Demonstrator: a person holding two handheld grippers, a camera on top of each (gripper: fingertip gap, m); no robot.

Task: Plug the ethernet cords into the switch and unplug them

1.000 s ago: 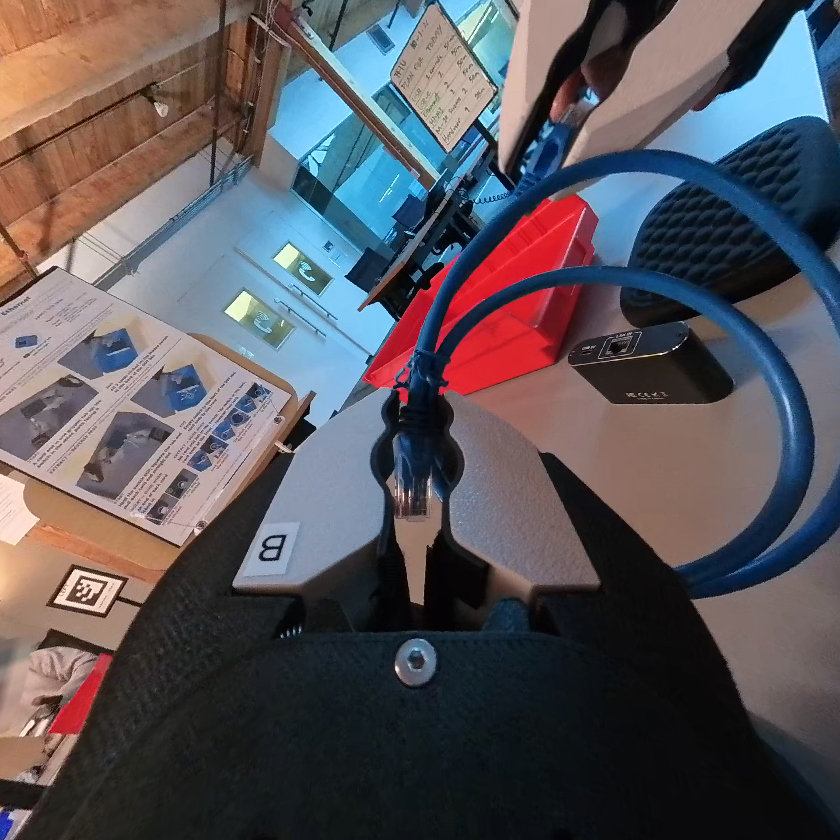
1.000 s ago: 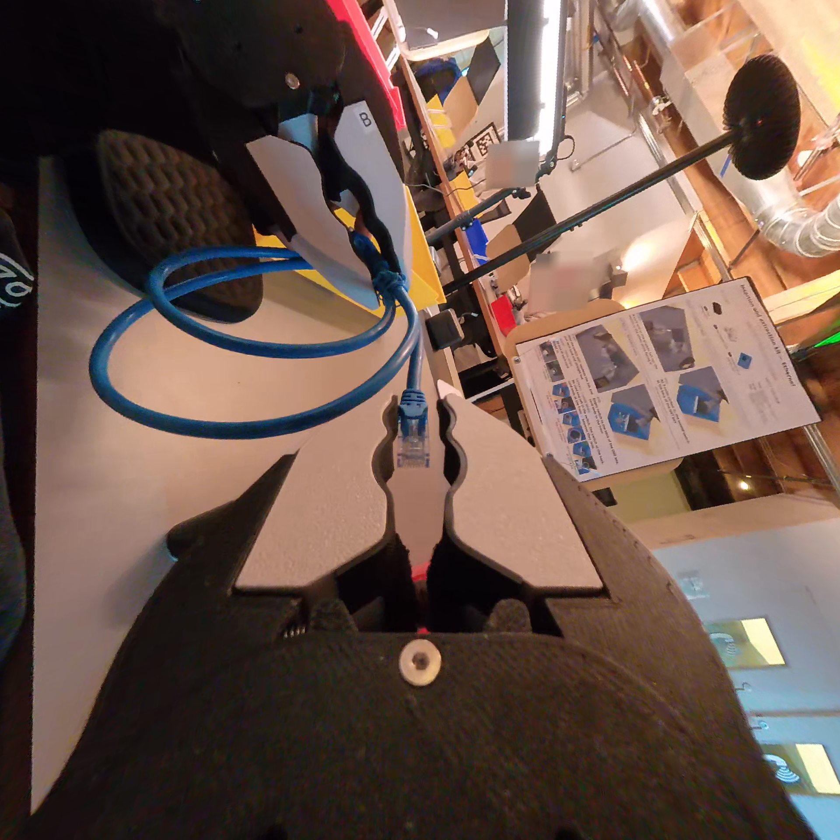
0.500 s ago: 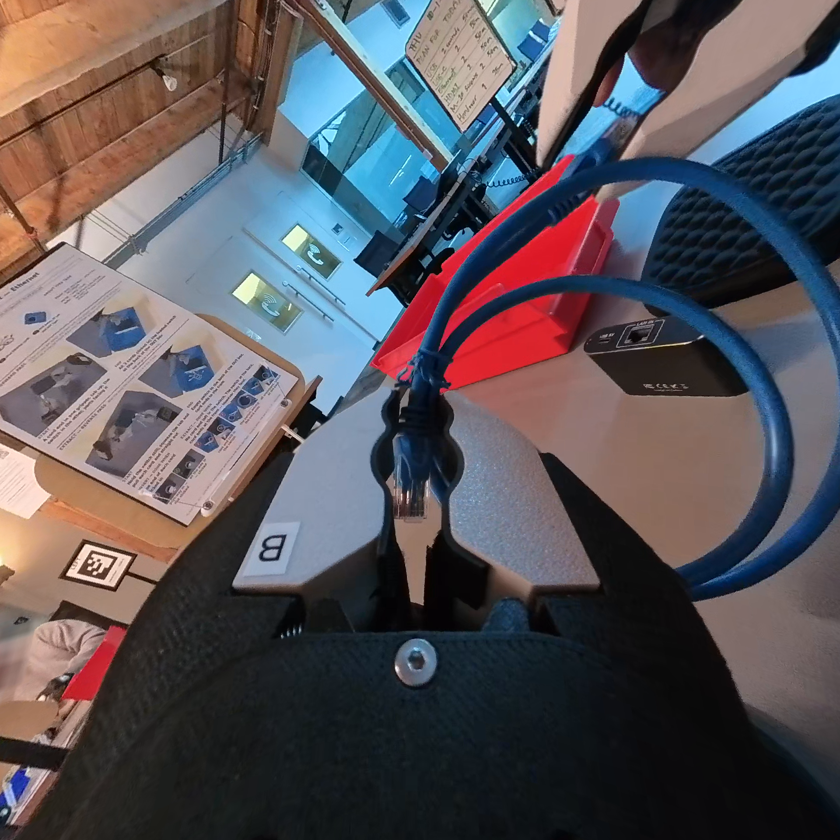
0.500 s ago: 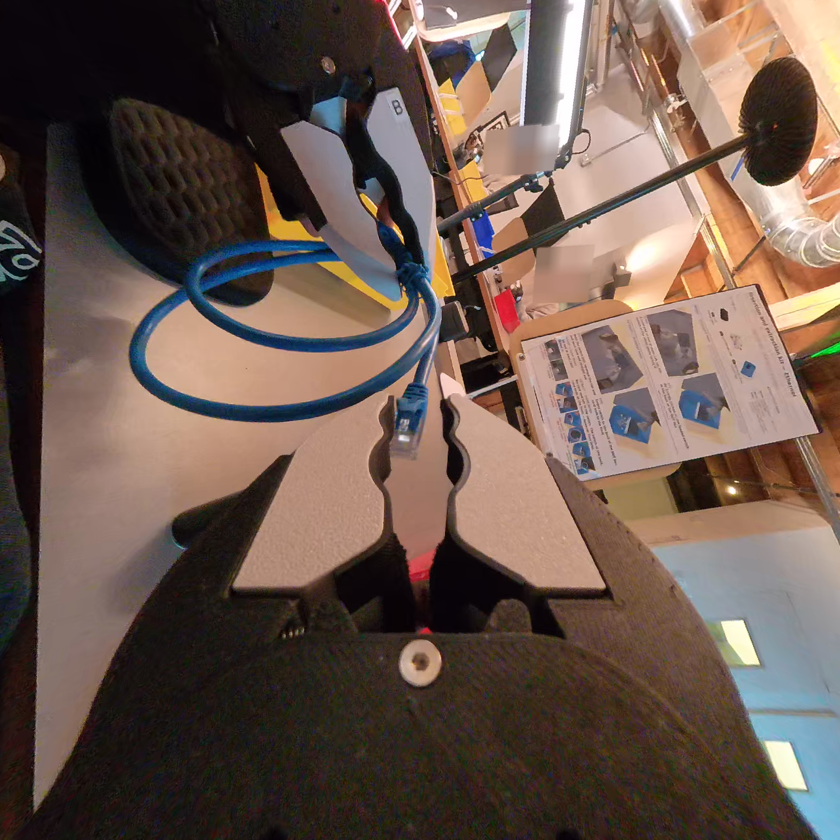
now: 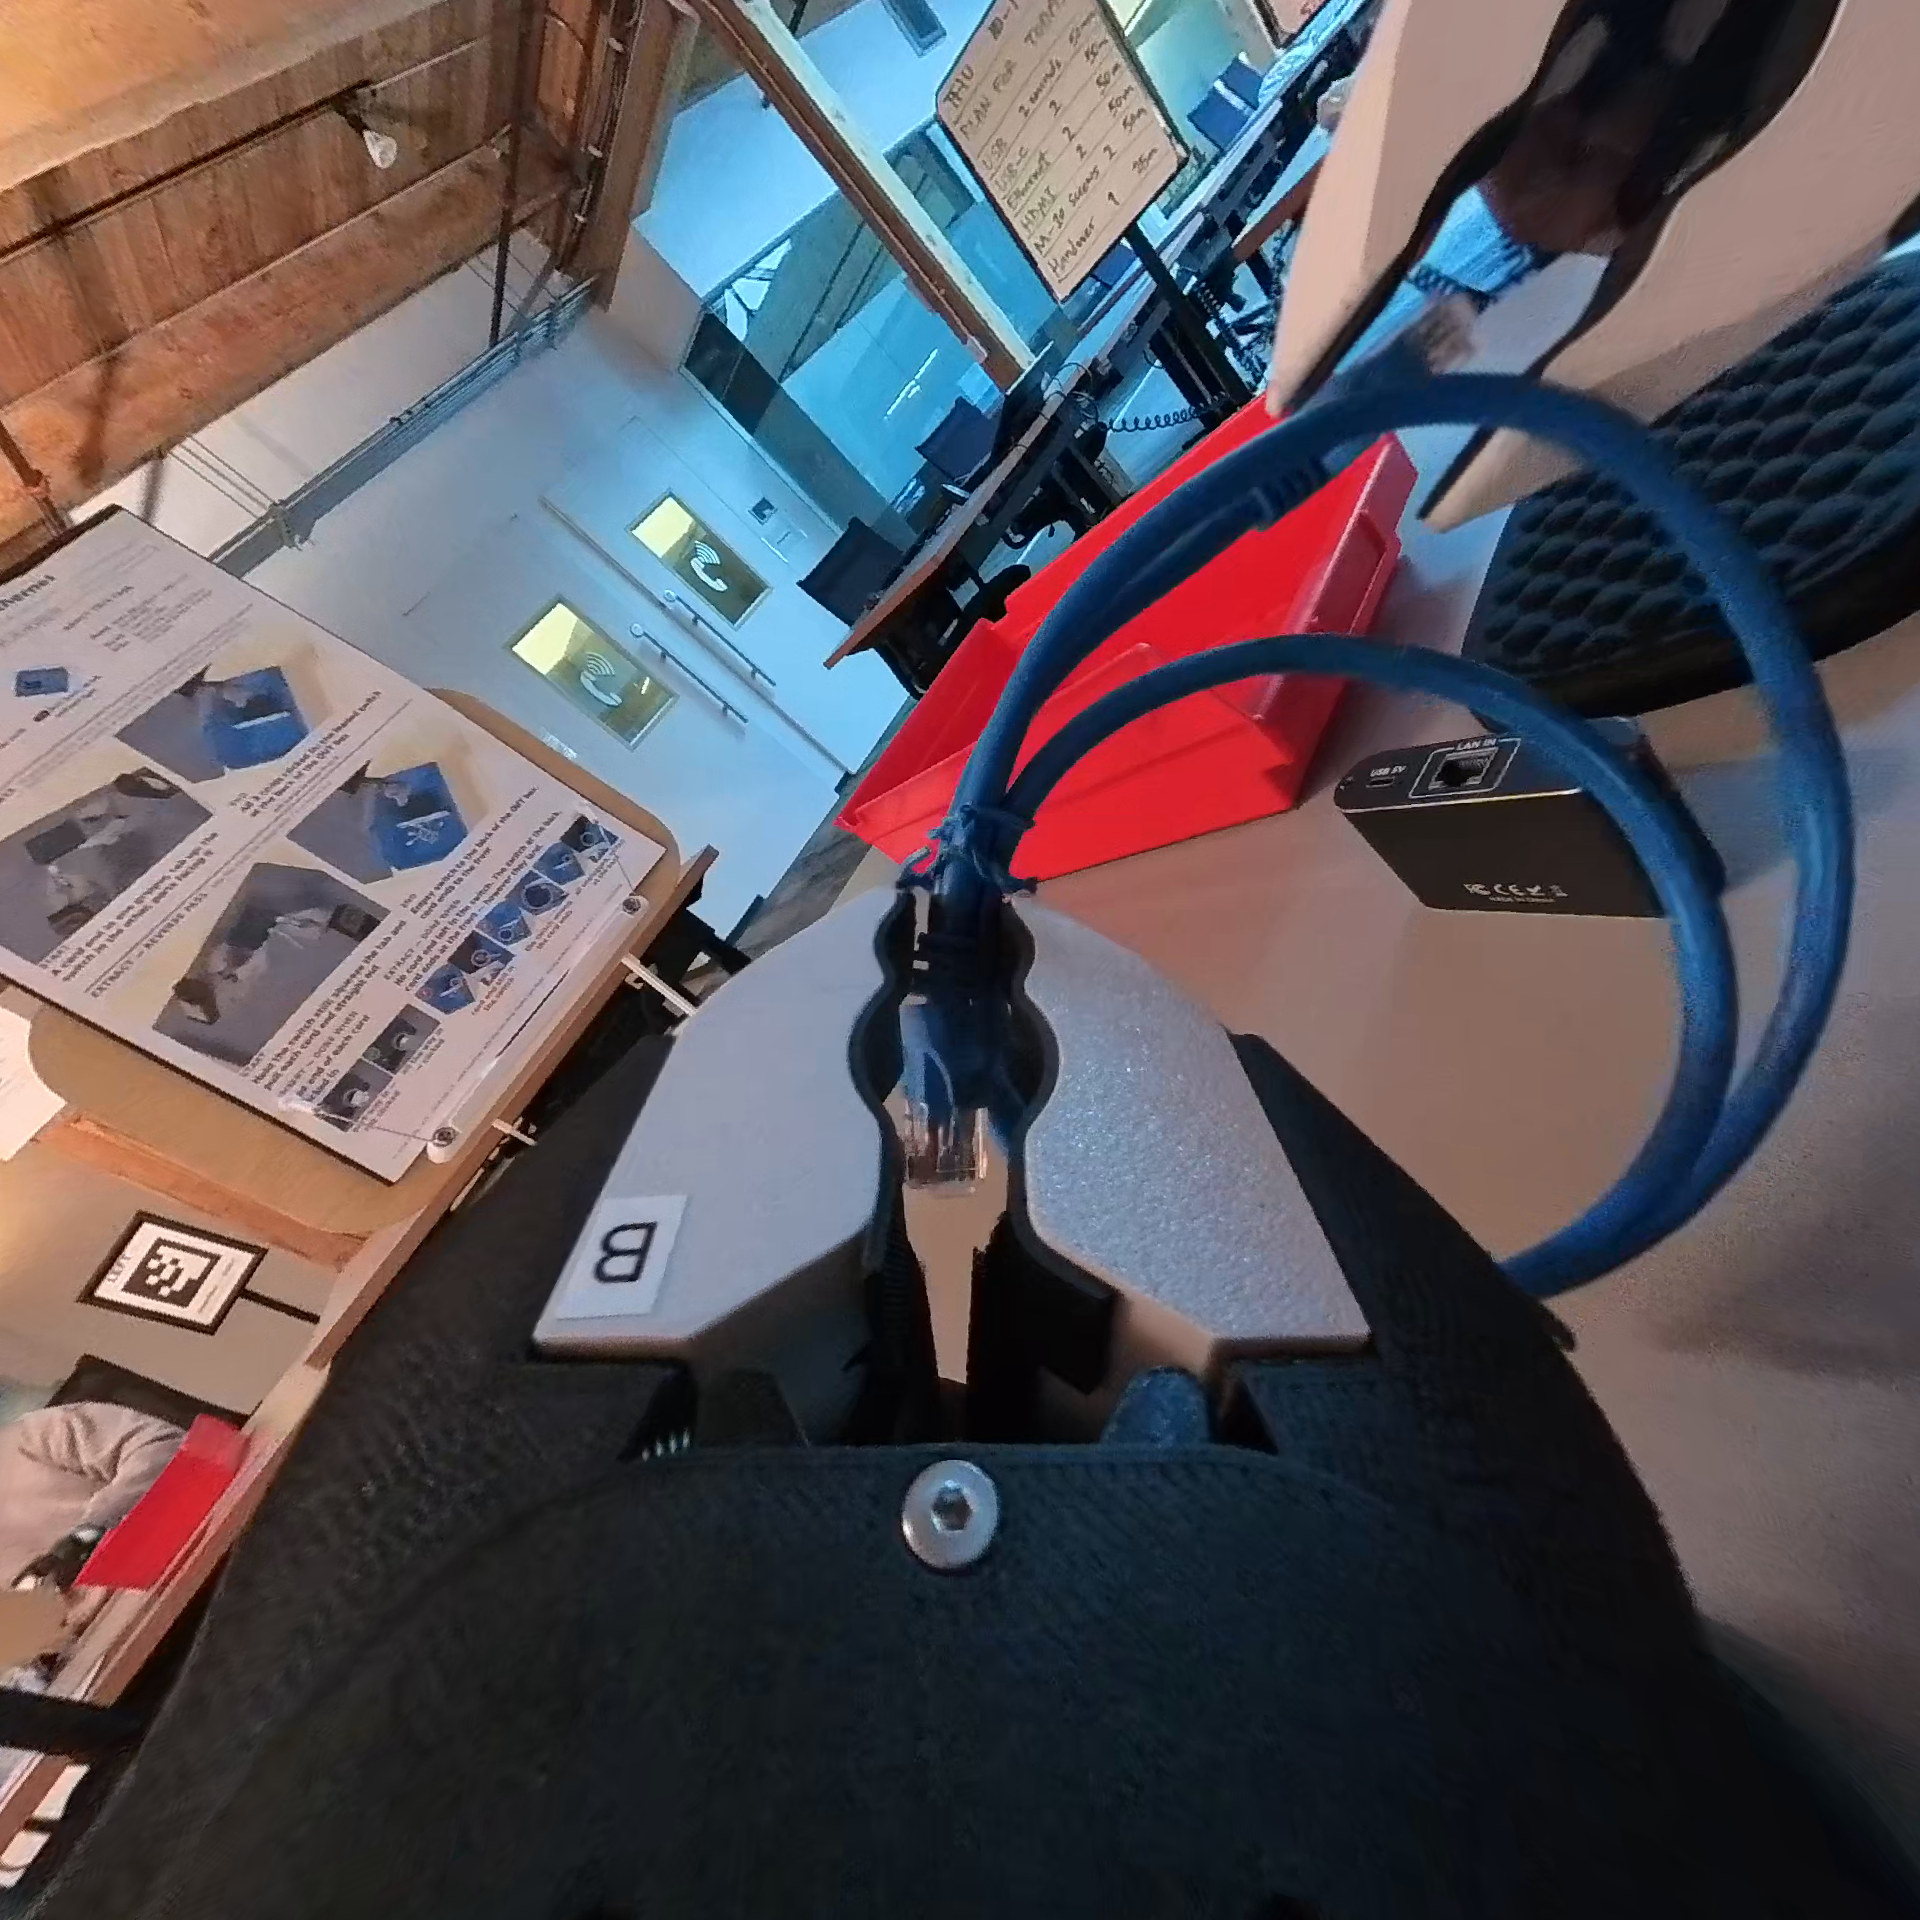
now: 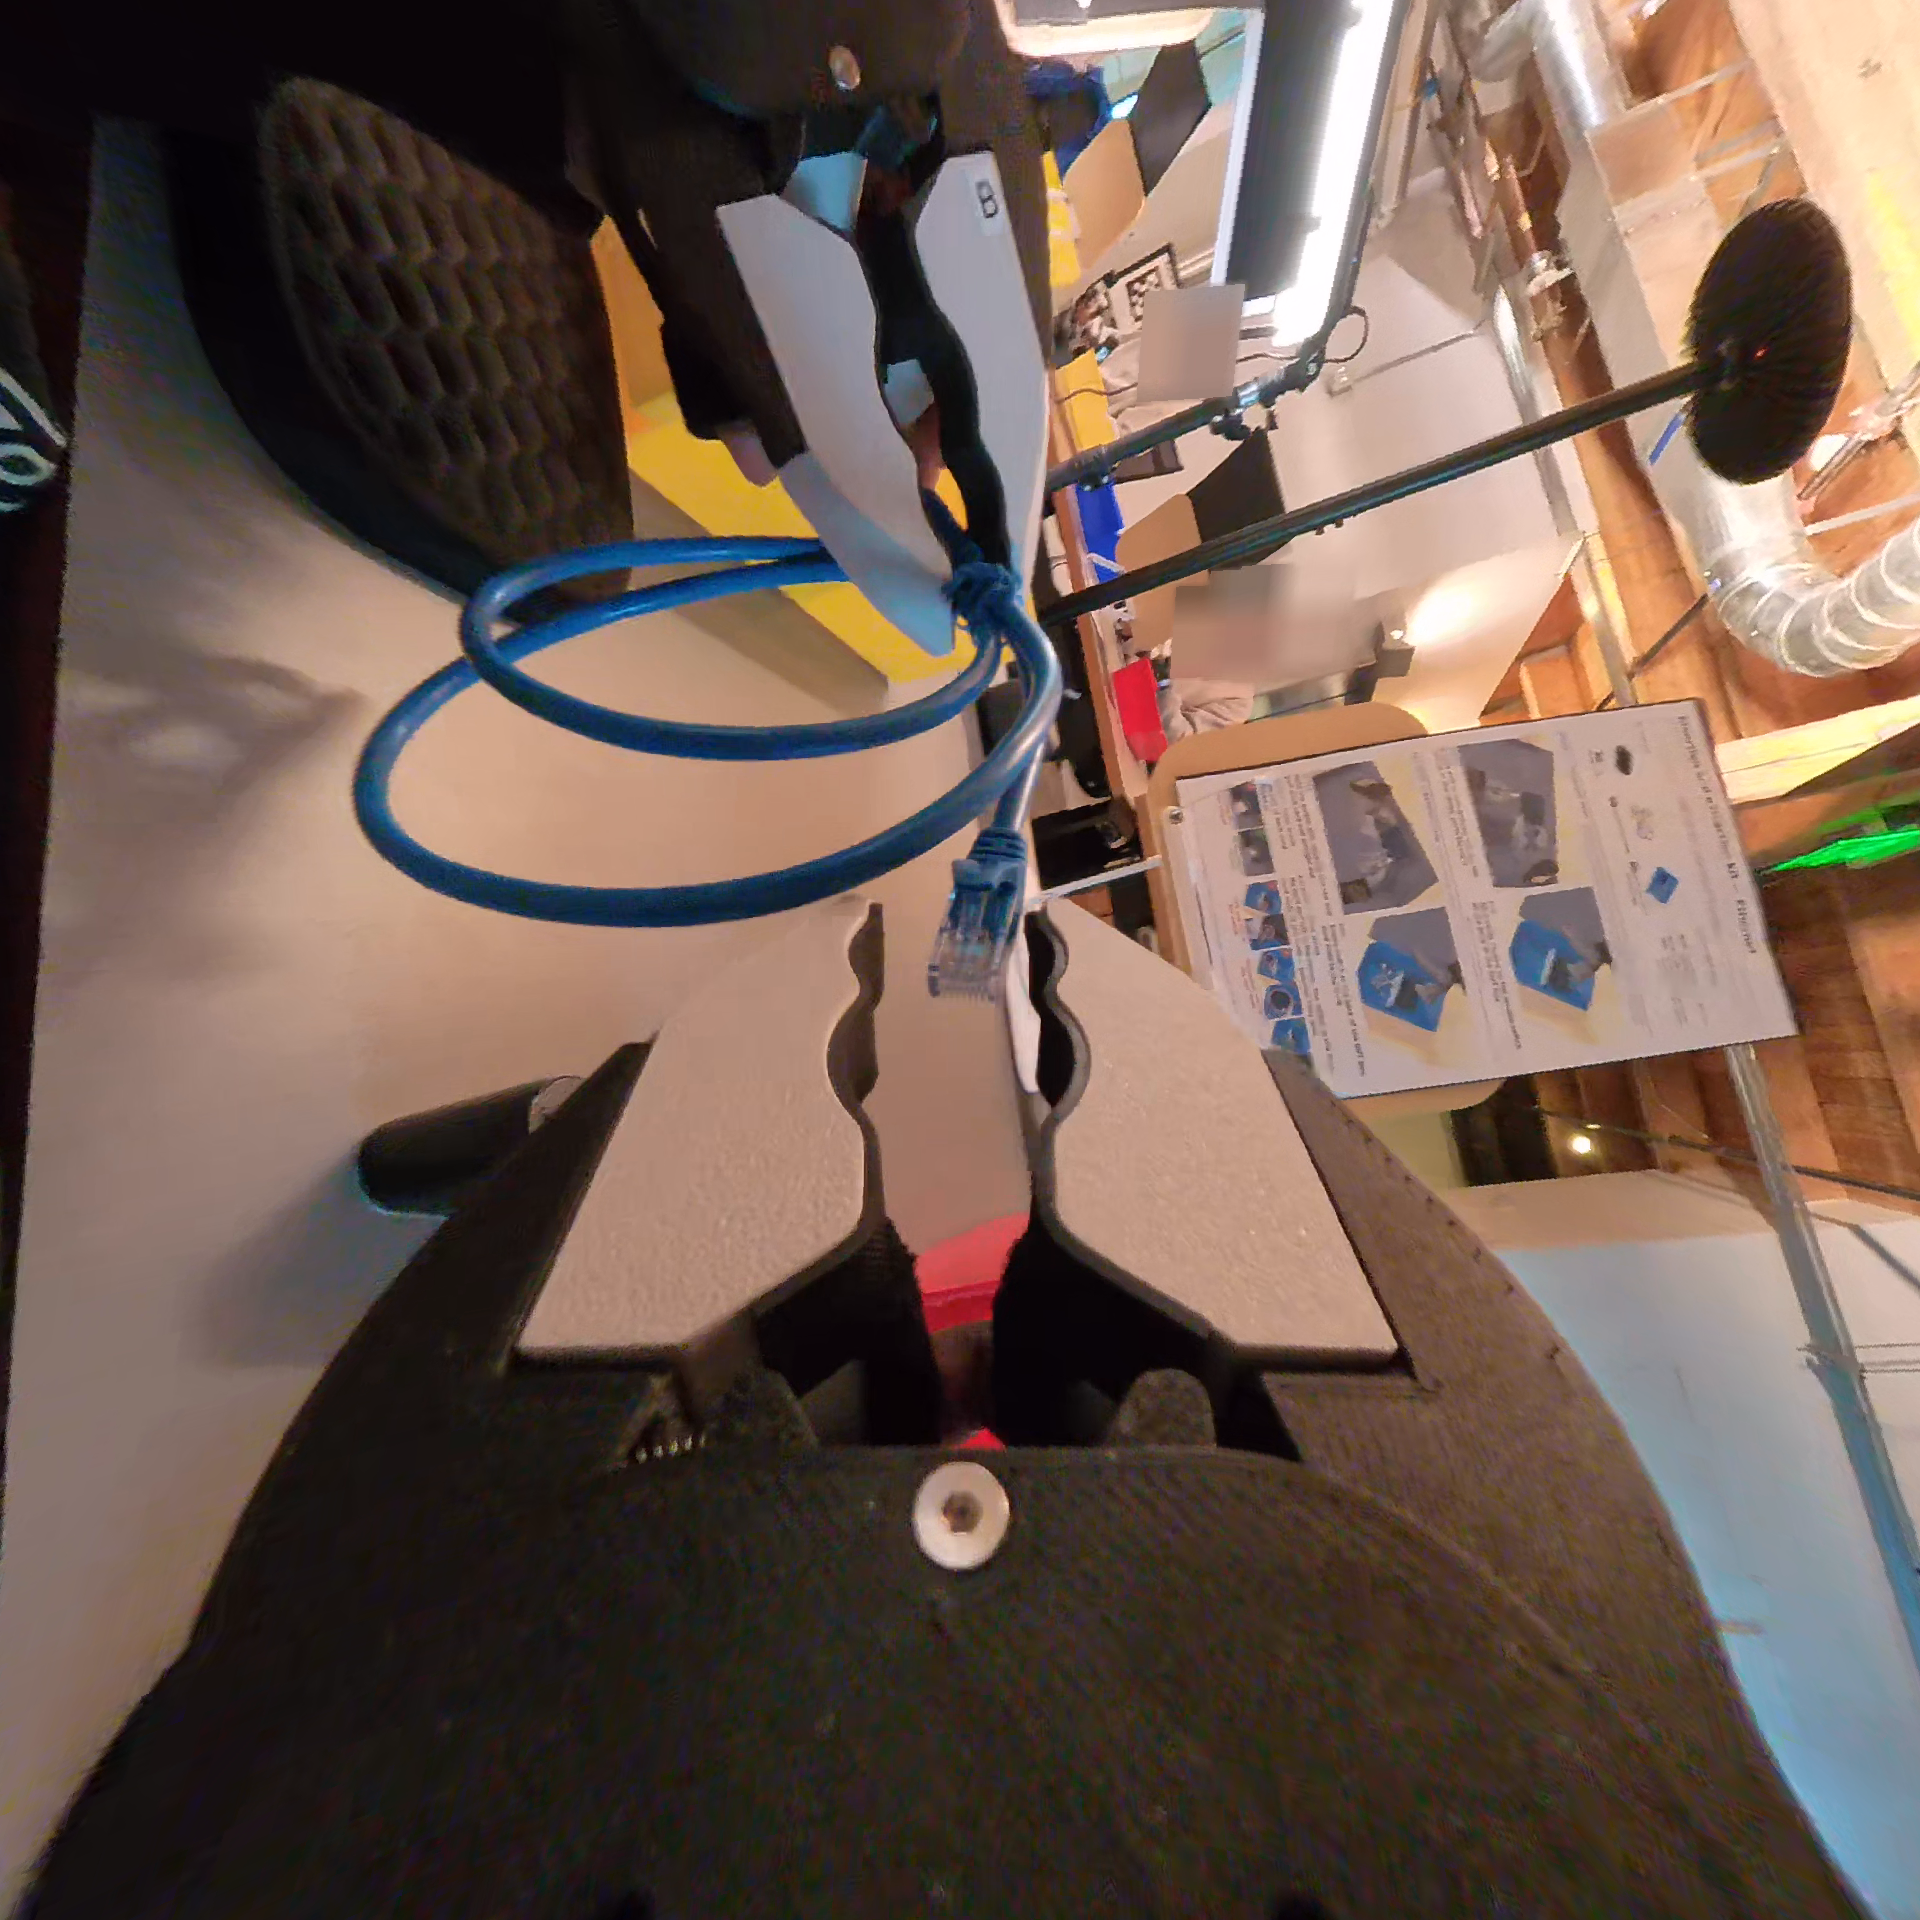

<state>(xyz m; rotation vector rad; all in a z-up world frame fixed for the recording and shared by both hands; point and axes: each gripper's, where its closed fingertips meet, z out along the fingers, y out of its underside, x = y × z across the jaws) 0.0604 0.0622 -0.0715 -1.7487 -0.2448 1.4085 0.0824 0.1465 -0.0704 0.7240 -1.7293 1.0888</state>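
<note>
A blue ethernet cord (image 5: 1704, 935) hangs in a double loop over the table. My left gripper (image 5: 961, 914) is shut on one of its plugs (image 5: 943, 1101), just behind a tie that binds the loop. It also shows in the right wrist view (image 6: 982, 597), holding the cord up. My right gripper (image 6: 951, 925) is open. The cord's other plug (image 6: 971, 940) dangles loose between its fingertips. The black switch (image 5: 1496, 842) lies on the table with a port facing me, beyond the loop.
A red bin (image 5: 1143, 717) stands behind the switch, with a black mesh pad (image 5: 1766, 468) to its right. A yellow bin (image 6: 707, 468) sits behind the left gripper. An instruction poster board (image 5: 260, 831) stands at the table's edge. The table (image 6: 260, 1039) is pale.
My right gripper has opened and let go of its plug, which now hangs free between the fingers. The left gripper, still holding the cord, has drawn farther from the right one.
</note>
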